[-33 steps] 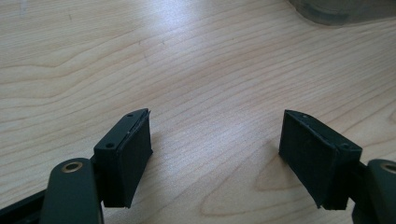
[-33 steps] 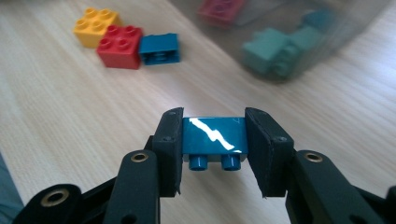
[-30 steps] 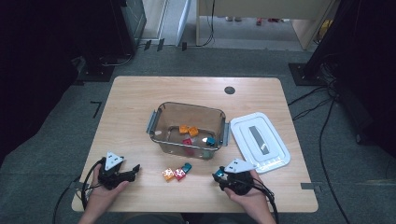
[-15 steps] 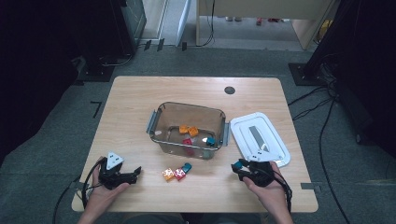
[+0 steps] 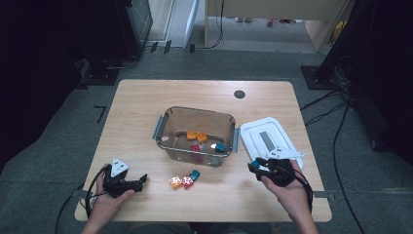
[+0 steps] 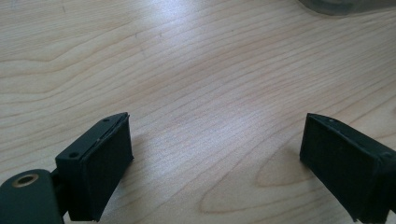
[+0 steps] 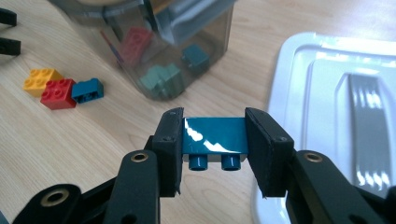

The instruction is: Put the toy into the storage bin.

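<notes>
My right gripper (image 7: 214,140) (image 5: 254,165) is shut on a teal brick (image 7: 215,135), lifted a little above the table beside the white lid (image 5: 265,139) (image 7: 336,107). The clear bin (image 5: 197,134) (image 7: 187,28) holds several bricks, orange, red and teal. On the table in front of the bin lie an orange brick (image 5: 175,182) (image 7: 41,80), a red brick (image 5: 187,182) (image 7: 58,93) and a teal brick (image 5: 195,175) (image 7: 88,90). My left gripper (image 5: 141,181) (image 6: 215,163) rests open on bare wood at the front left.
The bin has grey handles on both ends. A dark round grommet (image 5: 238,94) sits near the table's far edge. The table's front edge runs just under both hands. Cables trail from each gripper off the front.
The right gripper moved right and slightly away from the front, from near the loose bricks toward the white lid, carrying the teal brick. The left gripper stayed put.
</notes>
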